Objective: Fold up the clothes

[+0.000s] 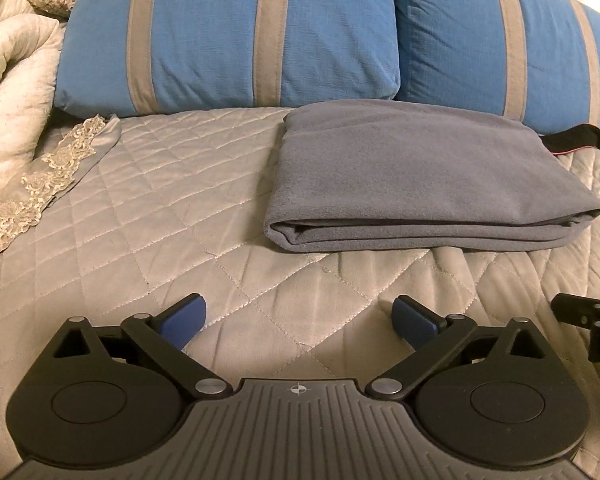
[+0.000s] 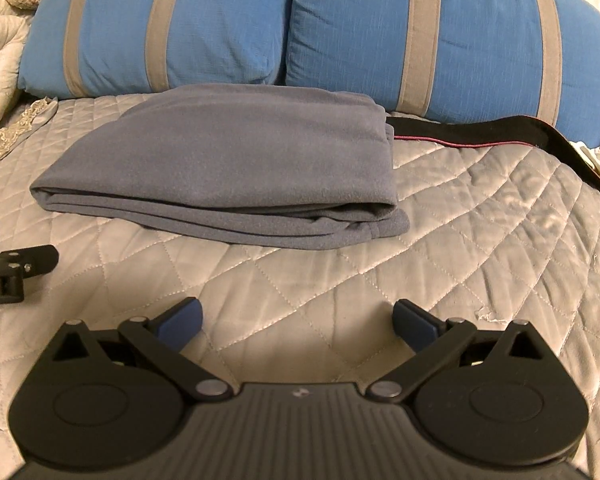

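A grey fleece garment (image 1: 412, 172) lies folded in a flat rectangle on the quilted bed, its layered edge facing me. It also shows in the right wrist view (image 2: 228, 168). My left gripper (image 1: 300, 316) is open and empty, hovering over the quilt short of the garment's near edge. My right gripper (image 2: 298, 316) is open and empty, also short of the garment. Part of the right gripper (image 1: 592, 320) shows at the right edge of the left wrist view. Part of the left gripper (image 2: 8, 268) shows at the left edge of the right wrist view.
Two blue pillows with grey stripes (image 1: 228, 36) (image 2: 440, 36) lie behind the garment. A black strap with a red line (image 2: 480, 134) lies to the garment's right. A cream lace-edged blanket (image 1: 16, 120) is heaped at the left. The grey quilt (image 1: 140, 216) covers the bed.
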